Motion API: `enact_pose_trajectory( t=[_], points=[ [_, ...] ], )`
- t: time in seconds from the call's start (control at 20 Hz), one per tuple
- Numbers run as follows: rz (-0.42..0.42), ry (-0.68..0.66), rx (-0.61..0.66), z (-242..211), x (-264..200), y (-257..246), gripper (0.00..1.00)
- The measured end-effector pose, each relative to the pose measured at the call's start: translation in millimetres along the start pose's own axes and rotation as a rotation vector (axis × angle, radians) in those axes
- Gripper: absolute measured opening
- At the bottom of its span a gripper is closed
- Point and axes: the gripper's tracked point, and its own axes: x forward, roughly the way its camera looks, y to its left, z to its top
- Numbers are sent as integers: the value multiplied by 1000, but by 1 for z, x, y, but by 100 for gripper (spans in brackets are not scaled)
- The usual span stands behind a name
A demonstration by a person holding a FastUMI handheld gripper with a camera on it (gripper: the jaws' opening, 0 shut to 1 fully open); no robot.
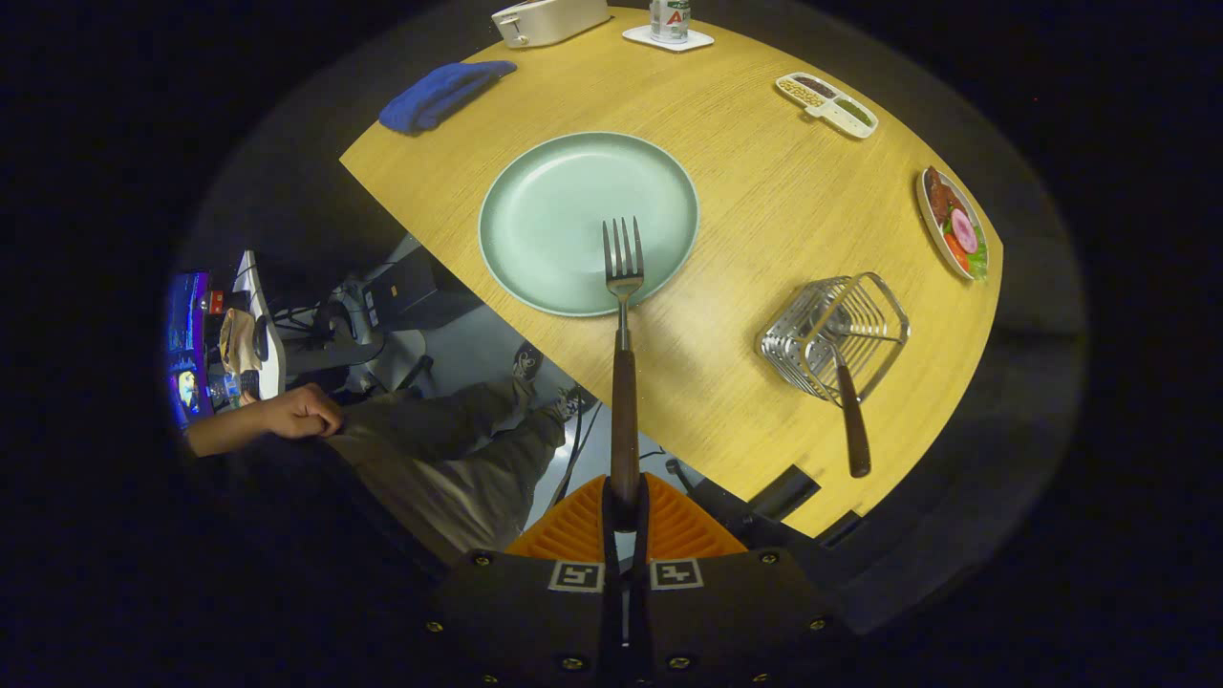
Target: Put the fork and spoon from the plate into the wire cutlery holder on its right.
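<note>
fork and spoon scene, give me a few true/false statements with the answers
1. The tool is shut on the fork by its wooden handle. True.
2. The fork lies flat on the green plate. False: it is held up in the tool, its tines showing over the plate's near edge.
3. A wooden-handled utensil, presumably the spoon, already sits in the wire cutlery holder. True.
4. The wire cutlery holder stands on the plate. False: it stands on the wooden table, apart from the plate.
5. A folded blue cloth lies on the table beyond the plate. True.
</note>
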Motion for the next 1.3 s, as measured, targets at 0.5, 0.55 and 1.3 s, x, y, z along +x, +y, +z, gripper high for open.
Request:
enact_pose_trajectory(
  t=[0.5, 0.55, 1.3],
  points=[
    [-67, 93, 98, -51, -68, -88, 3],
    [-66, 116, 103, -54, -72, -95, 3],
    [-23, 392, 72, -16, -33, -156, 3]
  ],
)
